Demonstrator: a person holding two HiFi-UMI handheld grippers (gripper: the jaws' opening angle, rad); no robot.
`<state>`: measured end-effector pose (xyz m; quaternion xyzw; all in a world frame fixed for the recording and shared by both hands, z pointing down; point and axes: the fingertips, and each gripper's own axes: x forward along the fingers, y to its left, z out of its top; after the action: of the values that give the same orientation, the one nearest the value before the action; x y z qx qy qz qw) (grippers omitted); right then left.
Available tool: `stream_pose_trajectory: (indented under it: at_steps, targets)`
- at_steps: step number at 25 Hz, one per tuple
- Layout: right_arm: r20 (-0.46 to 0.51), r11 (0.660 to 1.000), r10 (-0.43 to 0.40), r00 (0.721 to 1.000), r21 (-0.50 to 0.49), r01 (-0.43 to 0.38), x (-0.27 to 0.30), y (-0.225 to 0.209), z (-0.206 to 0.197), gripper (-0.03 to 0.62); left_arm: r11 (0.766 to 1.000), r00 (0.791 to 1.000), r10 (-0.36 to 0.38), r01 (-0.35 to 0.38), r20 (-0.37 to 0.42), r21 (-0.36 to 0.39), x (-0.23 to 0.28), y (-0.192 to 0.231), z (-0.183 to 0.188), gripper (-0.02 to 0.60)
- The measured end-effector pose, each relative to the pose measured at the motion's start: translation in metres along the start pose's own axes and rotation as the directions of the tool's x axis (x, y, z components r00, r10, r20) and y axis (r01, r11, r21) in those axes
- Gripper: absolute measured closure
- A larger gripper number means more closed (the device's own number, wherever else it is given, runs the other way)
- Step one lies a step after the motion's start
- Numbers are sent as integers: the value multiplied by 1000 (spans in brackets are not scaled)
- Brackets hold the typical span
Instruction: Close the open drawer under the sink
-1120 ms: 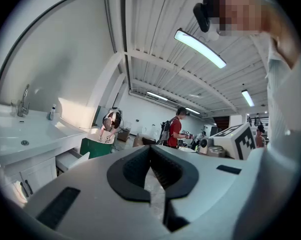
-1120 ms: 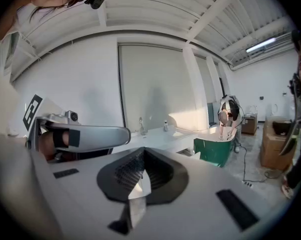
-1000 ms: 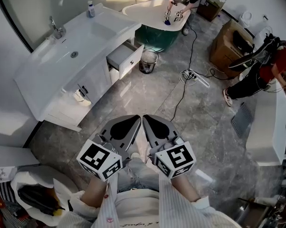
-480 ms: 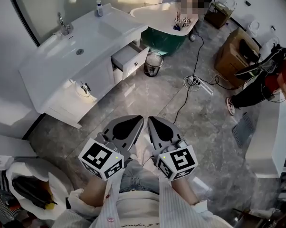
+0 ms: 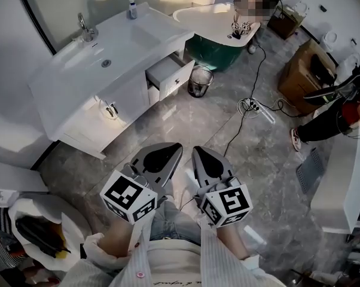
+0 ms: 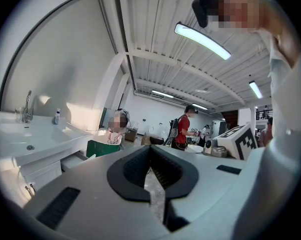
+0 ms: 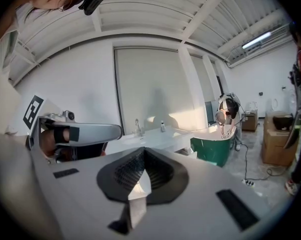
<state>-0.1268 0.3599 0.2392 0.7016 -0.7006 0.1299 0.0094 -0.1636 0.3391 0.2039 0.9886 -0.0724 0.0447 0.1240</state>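
Item 1. Left gripper [image 5: 177,149]: held at the lower centre of the head view, above the grey floor [image 5: 186,121]. Its jaws are seen brought together at the tips, and nothing is held between them.

Item 2. Right gripper [image 5: 196,150]: held just beside the left one, at its right. Its jaws are likewise drawn together at the tips, and nothing is gripped.

Item 3. Drawer [image 5: 167,76]: found in the upper middle of the head view, pulled out from the right end of the white cabinet [image 5: 123,97] under the sink [image 5: 105,55]. It is well apart from both grippers.

Item 4. Tap [image 5: 84,25] and small bottle [image 5: 132,7]: set on the countertop, at the upper left.

Item 5. Waste bin [image 5: 200,81]: placed on the floor just right of the open drawer.

Item 6. Green tub [image 5: 219,43]: located behind the bin, at the top centre; a person is seen bent over it.

Item 7. Cardboard box [image 5: 305,70]: placed at the upper right.
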Motion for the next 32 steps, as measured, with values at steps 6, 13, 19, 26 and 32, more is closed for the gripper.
stream_pose_trajectory:
  at_steps: [6, 13, 19, 26, 32]
  targets:
    - [-18, 1000, -10, 1000, 12, 11, 32, -19, 3, 585, 1000, 1000, -8, 8, 9, -6, 24, 30, 10, 566]
    - [-47, 1000, -24, 999, 20, 25, 94, -42, 12, 585, 999, 1000, -31, 31, -1, -9, 60, 87, 24, 566]
    - [-55, 998, -55, 997, 14, 56, 154, -65, 25, 585, 997, 997, -75, 75, -6, 5, 95, 137, 44, 566]
    - [-33, 996, -86, 996, 12, 86, 203, -77, 43, 585, 996, 996, -88, 88, 0, 28, 113, 187, 62, 566]
    - [-59, 995, -96, 994, 23, 97, 229, -83, 39, 585, 999, 999, -45, 45, -7, 6, 112, 224, 58, 566]
